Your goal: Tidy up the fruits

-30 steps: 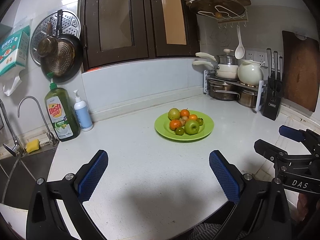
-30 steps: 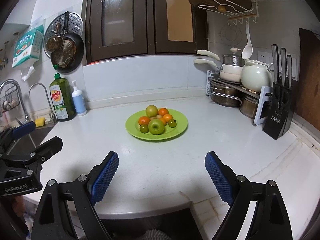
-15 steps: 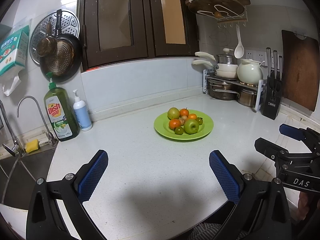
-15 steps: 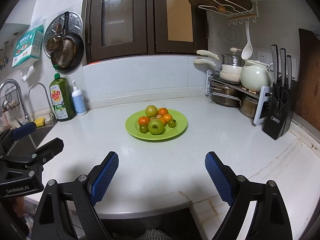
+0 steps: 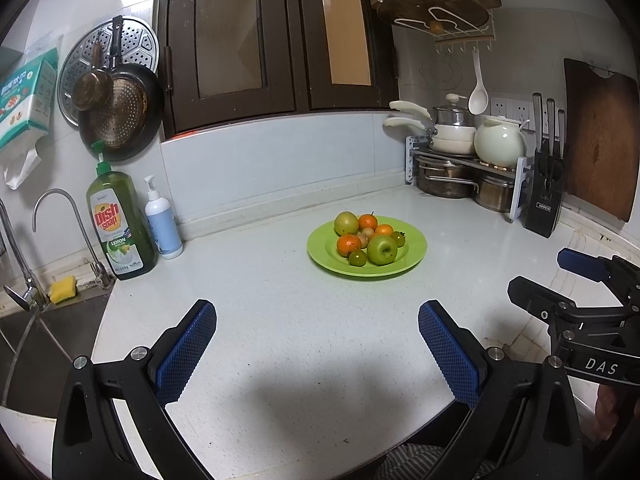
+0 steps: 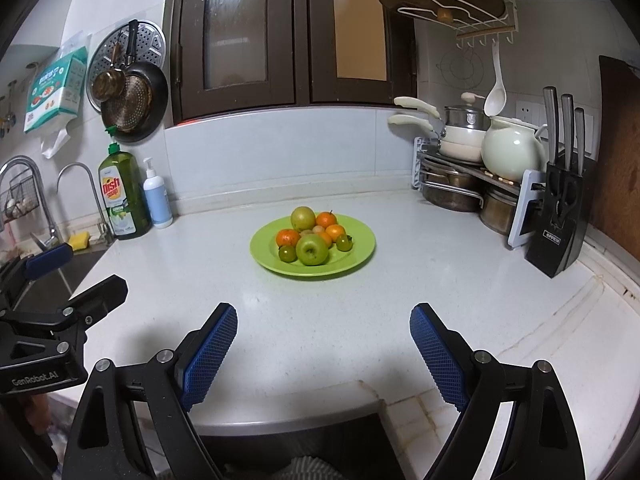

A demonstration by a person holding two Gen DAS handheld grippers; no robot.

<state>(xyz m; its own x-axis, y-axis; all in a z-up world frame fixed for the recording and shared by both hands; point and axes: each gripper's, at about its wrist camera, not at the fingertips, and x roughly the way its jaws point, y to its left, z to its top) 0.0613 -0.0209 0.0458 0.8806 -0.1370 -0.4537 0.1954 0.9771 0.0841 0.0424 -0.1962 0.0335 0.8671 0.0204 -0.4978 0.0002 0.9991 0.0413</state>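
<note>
A white kitchen surface [image 5: 280, 320] runs back to a corner. In the middle sits a green plate [image 5: 412, 258] piled with a green apple [image 5: 382, 249], oranges [image 5: 349, 245] and small green fruits. The left hand-held gripper [image 5: 316, 320] and right hand-held gripper [image 6: 323, 316] hang near the front edge, both wide apart and holding nothing. A dish soap bottle [image 5: 119, 224] stands far left.
</note>
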